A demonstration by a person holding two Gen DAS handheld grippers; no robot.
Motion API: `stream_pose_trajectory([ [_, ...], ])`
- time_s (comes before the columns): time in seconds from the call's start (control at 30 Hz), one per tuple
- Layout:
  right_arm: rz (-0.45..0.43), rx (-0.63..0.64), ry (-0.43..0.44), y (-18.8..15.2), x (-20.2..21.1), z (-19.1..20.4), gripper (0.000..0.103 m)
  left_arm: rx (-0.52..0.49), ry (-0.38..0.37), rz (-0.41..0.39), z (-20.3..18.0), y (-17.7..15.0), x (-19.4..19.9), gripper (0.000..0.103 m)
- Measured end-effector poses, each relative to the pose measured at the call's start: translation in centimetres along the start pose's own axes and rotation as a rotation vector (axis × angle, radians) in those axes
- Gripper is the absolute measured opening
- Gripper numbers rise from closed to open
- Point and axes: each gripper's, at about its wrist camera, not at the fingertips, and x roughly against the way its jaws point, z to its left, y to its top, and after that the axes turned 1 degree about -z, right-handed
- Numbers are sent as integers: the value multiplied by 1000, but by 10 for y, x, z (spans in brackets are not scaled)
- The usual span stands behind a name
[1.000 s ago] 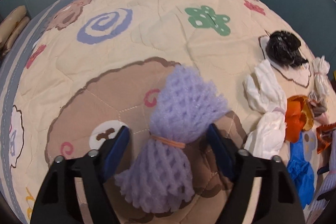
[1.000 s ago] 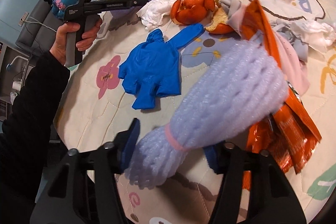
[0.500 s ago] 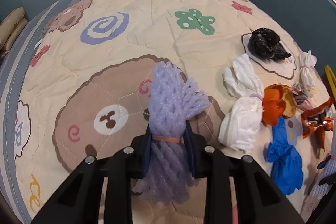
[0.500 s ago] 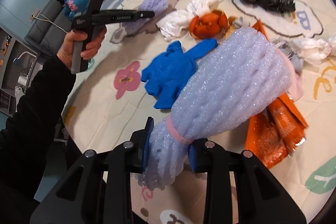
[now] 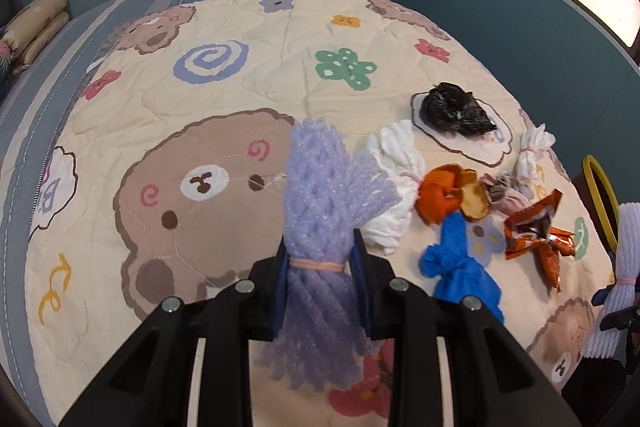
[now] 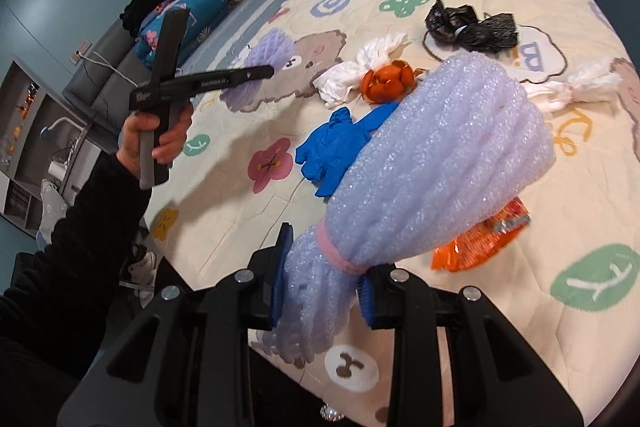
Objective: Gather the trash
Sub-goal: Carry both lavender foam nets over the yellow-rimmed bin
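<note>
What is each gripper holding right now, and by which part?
Left gripper holds a purple foam net at its rubber-banded waist. Right gripper holds a pale blue foam net, clamped just below its pink band, on the narrow tail.

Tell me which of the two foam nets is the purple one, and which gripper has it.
The purple foam net is clamped in the left gripper at its rubber band. The right gripper holds the other, a paler bluish-white foam net.
</note>
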Motion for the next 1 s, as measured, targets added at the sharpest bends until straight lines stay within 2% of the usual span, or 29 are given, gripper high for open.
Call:
stream_pose_trajectory([
  [0.27, -67, -38, -20, -16, 40, -16, 28, 19, -29, -54, -47, -14, 22, 26],
  [0.7, -173, -130, -76, -36, 98, -56, 28, 52, -101, -90, -120, -19, 34, 27],
  [1.0, -242, -164, -114, -38, 128, -81, 28, -42, -114, -89, -181, -15, 37, 27],
])
